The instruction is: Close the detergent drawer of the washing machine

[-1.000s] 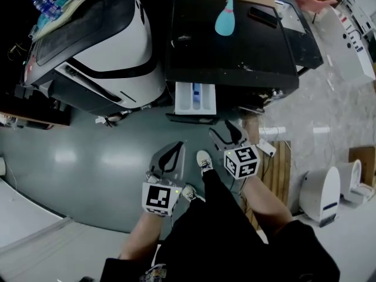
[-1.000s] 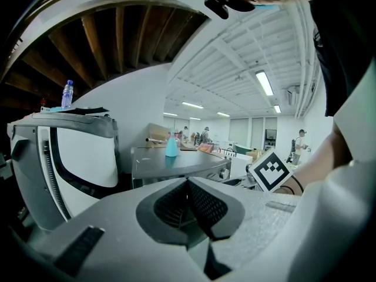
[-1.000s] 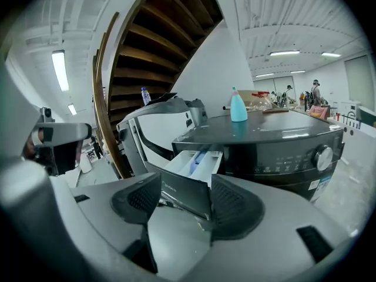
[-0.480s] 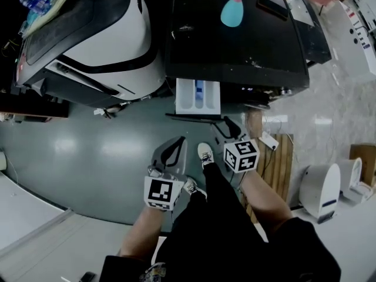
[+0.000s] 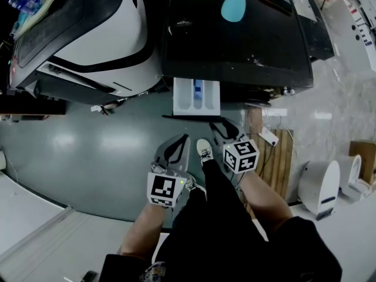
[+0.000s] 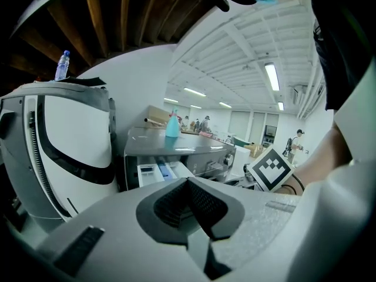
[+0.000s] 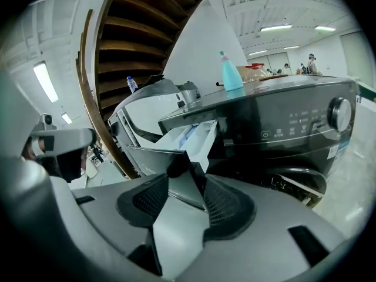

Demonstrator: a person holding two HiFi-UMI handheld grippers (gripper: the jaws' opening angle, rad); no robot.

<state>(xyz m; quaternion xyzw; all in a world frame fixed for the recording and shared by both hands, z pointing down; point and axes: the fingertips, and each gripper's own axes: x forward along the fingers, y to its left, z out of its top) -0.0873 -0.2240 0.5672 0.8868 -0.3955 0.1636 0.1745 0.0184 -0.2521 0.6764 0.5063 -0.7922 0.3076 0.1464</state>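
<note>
The black washing machine (image 5: 235, 40) stands ahead of me, and its white detergent drawer (image 5: 197, 96) is pulled out from the front. My left gripper (image 5: 178, 141) hangs shut and empty over the floor, short of the drawer. My right gripper (image 5: 222, 127) is just right of and below the drawer. Its jaws are closing with nothing between them. In the right gripper view the drawer (image 7: 191, 135) juts out just beyond the right gripper (image 7: 187, 170). From the left gripper view the drawer (image 6: 154, 170) sits farther off past the left gripper (image 6: 188, 184).
A large white and grey machine (image 5: 88, 34) stands left of the washer. A teal bottle (image 5: 233, 4) and a dark flat device (image 5: 276, 0) lie on the washer's top. A wooden pallet (image 5: 276, 157) and a white appliance (image 5: 320, 187) are on the floor at right.
Both grippers have sunk a little and edged toward the washer. The right gripper's jaws have narrowed. The left gripper stays shut.
</note>
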